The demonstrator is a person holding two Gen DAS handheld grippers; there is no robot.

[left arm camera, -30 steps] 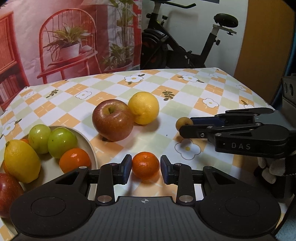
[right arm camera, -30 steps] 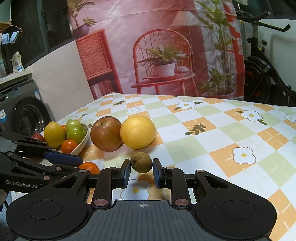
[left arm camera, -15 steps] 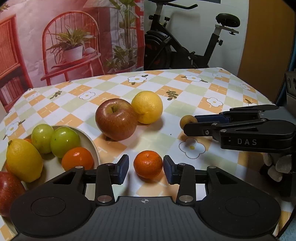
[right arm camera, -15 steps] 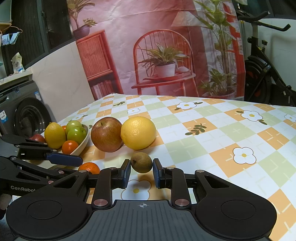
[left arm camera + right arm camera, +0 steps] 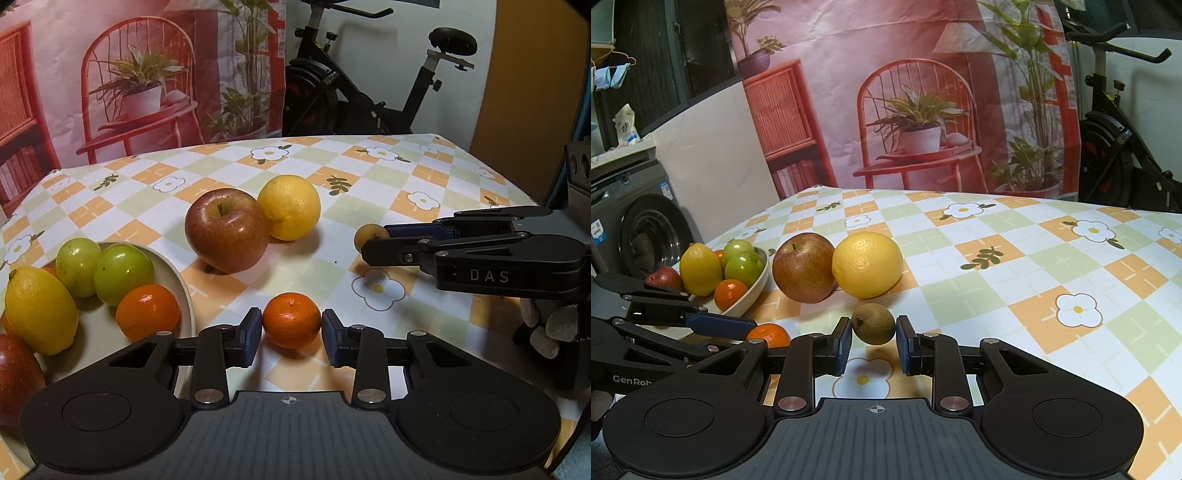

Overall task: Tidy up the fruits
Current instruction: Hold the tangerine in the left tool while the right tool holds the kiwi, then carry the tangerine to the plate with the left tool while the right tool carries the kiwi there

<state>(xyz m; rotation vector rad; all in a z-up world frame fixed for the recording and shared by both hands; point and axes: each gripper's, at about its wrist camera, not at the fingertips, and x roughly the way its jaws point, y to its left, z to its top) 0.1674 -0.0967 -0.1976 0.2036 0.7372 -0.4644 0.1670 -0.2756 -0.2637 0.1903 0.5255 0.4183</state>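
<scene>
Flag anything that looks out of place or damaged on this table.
Nothing looks damaged or spilled. Four fruits sit outside the bowl: the apple and large lemon touching on the cloth, the tangerine between the left gripper jaws, and the small brown fruit in the right gripper.

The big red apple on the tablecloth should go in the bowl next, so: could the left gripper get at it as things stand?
Probably not yet. The left gripper has a small orange mandarin between its fingers, directly in front of the big red apple, which also touches a yellow lemon.
</scene>
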